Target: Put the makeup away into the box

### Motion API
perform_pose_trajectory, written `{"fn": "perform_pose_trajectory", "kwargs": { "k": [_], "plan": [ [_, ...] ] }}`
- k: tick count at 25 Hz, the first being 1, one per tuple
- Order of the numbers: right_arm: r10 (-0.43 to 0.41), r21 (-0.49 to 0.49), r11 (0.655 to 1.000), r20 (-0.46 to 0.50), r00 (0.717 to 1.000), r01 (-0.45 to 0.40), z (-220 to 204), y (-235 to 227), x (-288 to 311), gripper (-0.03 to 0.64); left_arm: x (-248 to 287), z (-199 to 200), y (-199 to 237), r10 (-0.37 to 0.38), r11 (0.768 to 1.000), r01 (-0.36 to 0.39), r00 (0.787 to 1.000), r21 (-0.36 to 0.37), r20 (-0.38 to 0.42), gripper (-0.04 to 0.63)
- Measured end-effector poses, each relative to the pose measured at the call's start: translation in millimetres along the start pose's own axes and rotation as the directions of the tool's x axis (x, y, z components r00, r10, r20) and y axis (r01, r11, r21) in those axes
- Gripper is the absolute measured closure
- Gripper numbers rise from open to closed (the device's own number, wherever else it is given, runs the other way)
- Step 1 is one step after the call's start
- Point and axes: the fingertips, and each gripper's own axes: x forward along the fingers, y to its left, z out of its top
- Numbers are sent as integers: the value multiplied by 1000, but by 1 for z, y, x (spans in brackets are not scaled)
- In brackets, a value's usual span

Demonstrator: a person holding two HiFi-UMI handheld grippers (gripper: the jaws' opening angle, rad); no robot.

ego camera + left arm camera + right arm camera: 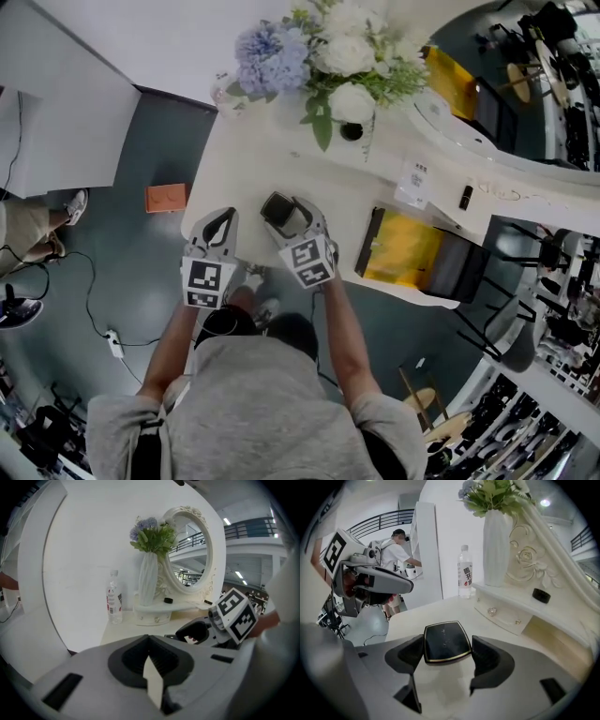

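Right hand-held gripper (284, 214) holds black compact (446, 642) over white vanity (246, 167); left hand-held gripper (150, 662) closed.

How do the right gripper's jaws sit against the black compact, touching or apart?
Touching. The right gripper view shows the compact set between the right gripper's jaws, each jaw pressed on a side with no gap.

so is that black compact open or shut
Shut. In the right gripper view the compact shows one flat black lid with a gold edge, and no mirror or powder is showing.
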Motion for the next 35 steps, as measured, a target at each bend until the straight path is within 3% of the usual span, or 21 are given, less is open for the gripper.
{"fn": "perform_pose_trajectory", "kwargs": {
  "k": [9, 18, 27, 35],
  "plan": [
    [-173, 70, 983, 74, 982, 167, 14, -31, -79, 284, 2, 51, -47, -105, 990, 98, 992, 98, 72, 594],
    [-374, 158, 920, 84, 924, 358, -6, -70, -163, 284, 13, 86, -122, -285, 939, 260, 955, 226, 87, 595],
    [-474, 238, 863, 75, 877, 446, -35, -99, -220, 284, 29, 106, -180, -375, 897, 337, 923, 286, 88, 595],
    [-486, 257, 850, 46, 873, 460, -74, -127, -243, 284, 45, 103, -215, -374, 899, 343, 925, 273, 68, 594]
  ]
}}
